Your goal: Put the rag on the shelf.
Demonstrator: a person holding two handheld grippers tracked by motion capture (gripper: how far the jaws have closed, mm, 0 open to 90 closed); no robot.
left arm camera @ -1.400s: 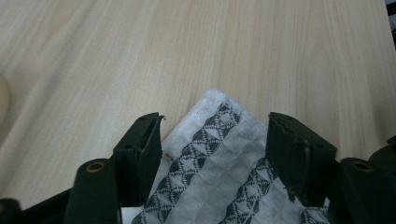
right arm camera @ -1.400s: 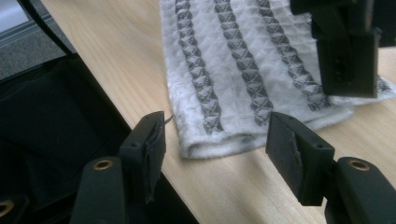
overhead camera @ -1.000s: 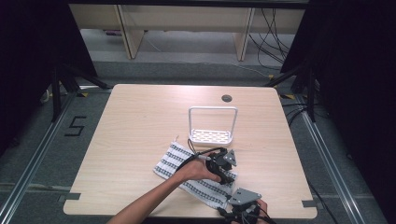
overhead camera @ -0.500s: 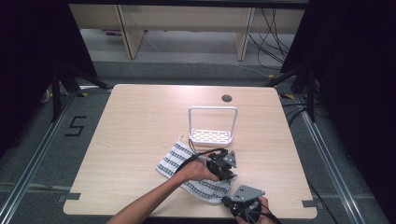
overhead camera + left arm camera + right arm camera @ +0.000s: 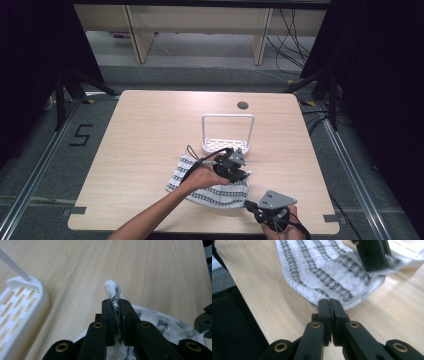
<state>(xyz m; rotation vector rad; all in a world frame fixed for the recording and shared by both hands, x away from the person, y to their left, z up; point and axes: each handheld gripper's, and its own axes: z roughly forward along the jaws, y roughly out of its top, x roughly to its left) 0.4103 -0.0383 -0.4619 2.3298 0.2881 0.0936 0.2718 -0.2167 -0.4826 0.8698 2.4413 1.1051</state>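
Landmark: rack, standing on the table slightly right of centre. Grommet hole in the table behind the rack, just to its right. Cloth lies on the table in front of the rack, its far edge near the rack's front. Left gripper over the cloth's far right corner, directly before the rack. Right gripper at the cloth's near right corner, farther in front of the rack and to its right, by the table's near edge.

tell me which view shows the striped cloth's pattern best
The right gripper view: the cloth fills the frame and its dark zigzag stripes are sharp. The high view shows the whole cloth small on the table. The left gripper view shows a pinched, bunched fold.
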